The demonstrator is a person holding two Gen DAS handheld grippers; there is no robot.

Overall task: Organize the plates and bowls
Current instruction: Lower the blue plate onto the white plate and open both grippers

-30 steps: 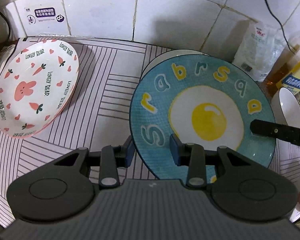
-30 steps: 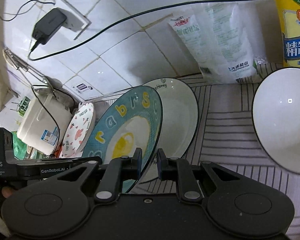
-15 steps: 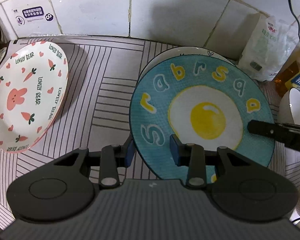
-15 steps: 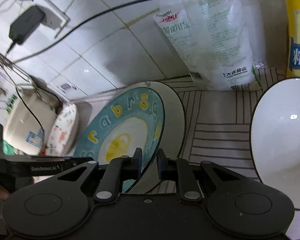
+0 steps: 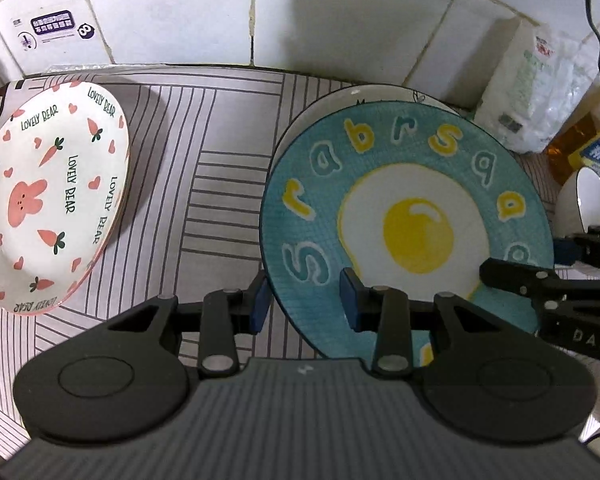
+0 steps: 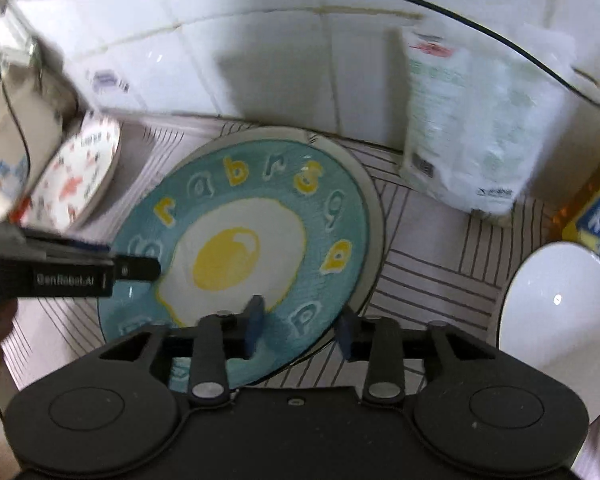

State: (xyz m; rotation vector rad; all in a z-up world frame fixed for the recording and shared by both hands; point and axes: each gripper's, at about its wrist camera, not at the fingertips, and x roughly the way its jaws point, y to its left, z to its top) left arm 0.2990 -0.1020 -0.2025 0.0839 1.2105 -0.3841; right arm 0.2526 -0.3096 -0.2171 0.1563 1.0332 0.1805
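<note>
Here we have the blue plate (image 5: 404,216), the one painted with a fried egg, lying flat on the white plate (image 5: 364,94) beneath it, whose rim shows only as a thin crescent at the far edge. Both rest on the striped mat (image 5: 220,184) that covers the bench, near the tiled wall. We judge that the stacking step is at its close: the plate is down, and our hold on it is being given up.

Our left gripper (image 5: 303,300) straddles the near left rim with its jaws spread, one blue pad outside the edge and one over the plate's face, neither visibly pressing. Our right gripper (image 6: 298,322) stands at the near right rim with its jaws also spread; a second ago they were narrow and clamped on that rim with the plate tilted up on edge, so the plate has since been laid down and let go.

Next we judge that both grippers must back straight off without catching the rim, then turn to what is left loose: the rabbit plate (image 5: 48,208) leaning at the far left, well apart from the stack, and the white bowl (image 6: 556,312) near the salt bag (image 6: 472,128) and the oil bottle (image 5: 584,136).
</note>
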